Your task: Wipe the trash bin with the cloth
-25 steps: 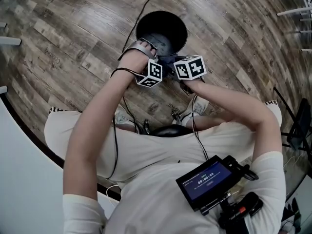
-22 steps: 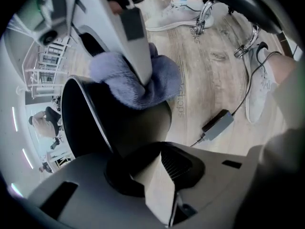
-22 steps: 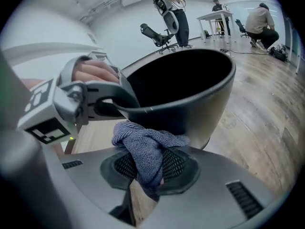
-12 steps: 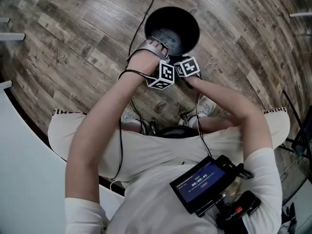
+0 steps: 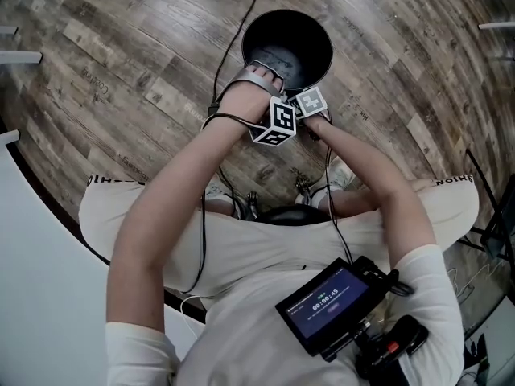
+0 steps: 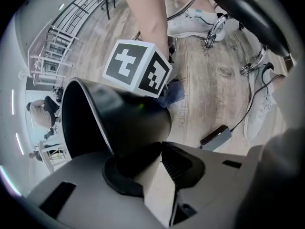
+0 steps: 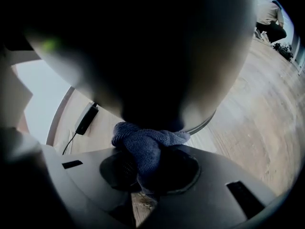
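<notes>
On the near rim of the trash bin (image 5: 310, 30), left gripper (image 6: 159, 151) clamps shut; right gripper (image 7: 145, 175) pinches cloth (image 7: 145, 144) against its wall.

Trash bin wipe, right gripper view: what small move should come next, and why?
Probably slide the right hand-held gripper sideways around the trash bin's outer wall, keeping pressure. Its jaws are shut on the blue cloth, which seems to press against the wall, while the left hand-held gripper clamps the rim and steadies it.
</notes>
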Motion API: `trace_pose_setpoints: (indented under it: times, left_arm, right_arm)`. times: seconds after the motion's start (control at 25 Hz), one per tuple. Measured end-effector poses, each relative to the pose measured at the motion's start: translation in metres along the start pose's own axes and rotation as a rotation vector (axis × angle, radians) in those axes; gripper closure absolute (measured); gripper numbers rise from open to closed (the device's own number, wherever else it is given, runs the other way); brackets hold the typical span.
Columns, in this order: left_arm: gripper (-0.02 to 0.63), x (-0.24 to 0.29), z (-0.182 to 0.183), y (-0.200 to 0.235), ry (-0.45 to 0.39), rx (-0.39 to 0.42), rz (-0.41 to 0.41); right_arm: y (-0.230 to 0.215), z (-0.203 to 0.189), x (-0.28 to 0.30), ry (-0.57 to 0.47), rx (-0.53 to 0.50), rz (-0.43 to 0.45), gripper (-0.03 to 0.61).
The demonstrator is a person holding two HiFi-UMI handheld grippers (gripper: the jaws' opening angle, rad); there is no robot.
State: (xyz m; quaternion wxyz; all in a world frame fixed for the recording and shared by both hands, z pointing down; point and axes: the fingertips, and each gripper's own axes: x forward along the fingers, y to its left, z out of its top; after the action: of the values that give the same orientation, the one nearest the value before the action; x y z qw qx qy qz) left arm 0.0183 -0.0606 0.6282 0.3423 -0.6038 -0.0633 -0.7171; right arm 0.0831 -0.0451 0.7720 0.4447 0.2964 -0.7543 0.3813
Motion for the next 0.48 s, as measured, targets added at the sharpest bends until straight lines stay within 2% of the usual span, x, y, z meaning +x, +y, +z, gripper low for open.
trace_pose_setpoints:
  times: [0.16, 0.28, 0.4, 0.48]
  left_arm:
    - [0.495, -0.002, 0.006, 0.000, -0.032, -0.022, 0.008]
    - [0.468, -0.004, 0.005, -0.001, -0.062, -0.033, 0.022]
    - [0.422, -0.003, -0.012, -0.002, -0.035, -0.039, 0.020]
    - [0.411, -0.001, -0.025, -0.003, 0.003, -0.003, 0.029]
  right_arm:
    - [0.011, 0.004, -0.025, -0.030, -0.005, 0.018, 0.483]
    - [0.024, 0.005, -0.050, -0.046, -0.021, 0.028, 0.483]
    - [0.044, 0.011, -0.079, -0.068, -0.055, 0.060, 0.483]
    - [0.053, 0.020, -0.099, -0.101, -0.053, 0.077, 0.483]
